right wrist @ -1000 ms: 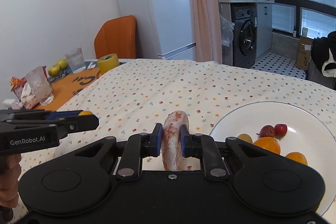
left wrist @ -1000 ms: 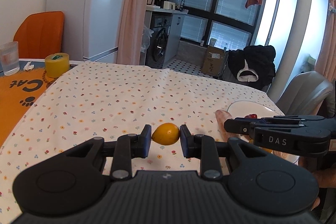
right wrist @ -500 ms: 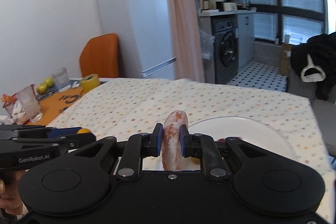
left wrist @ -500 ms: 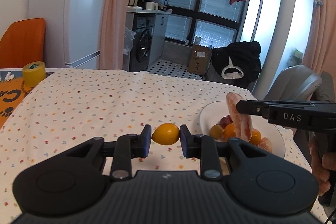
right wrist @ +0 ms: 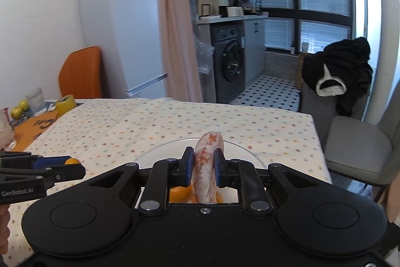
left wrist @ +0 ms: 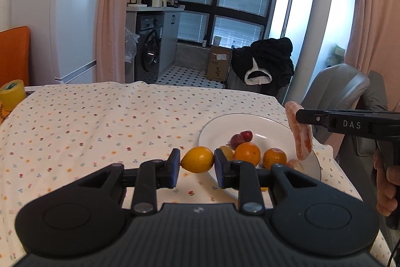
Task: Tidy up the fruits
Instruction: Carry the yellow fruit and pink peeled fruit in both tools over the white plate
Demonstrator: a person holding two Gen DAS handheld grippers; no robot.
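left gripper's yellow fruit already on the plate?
No: the yellow fruit is clamped in the left gripper above the tablecloth, beside the plate.

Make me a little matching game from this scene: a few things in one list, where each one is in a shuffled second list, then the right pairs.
Things:
1. yellow fruit
2. peeled citrus segment
3. two small red fruits
4. yellow tape roll

Places:
A. lying on the white plate
B. clamped in the right gripper, above the plate
C. at the table's far left edge
D. clamped in the left gripper

Pairs: 1-D, 2-B, 3-A, 4-C
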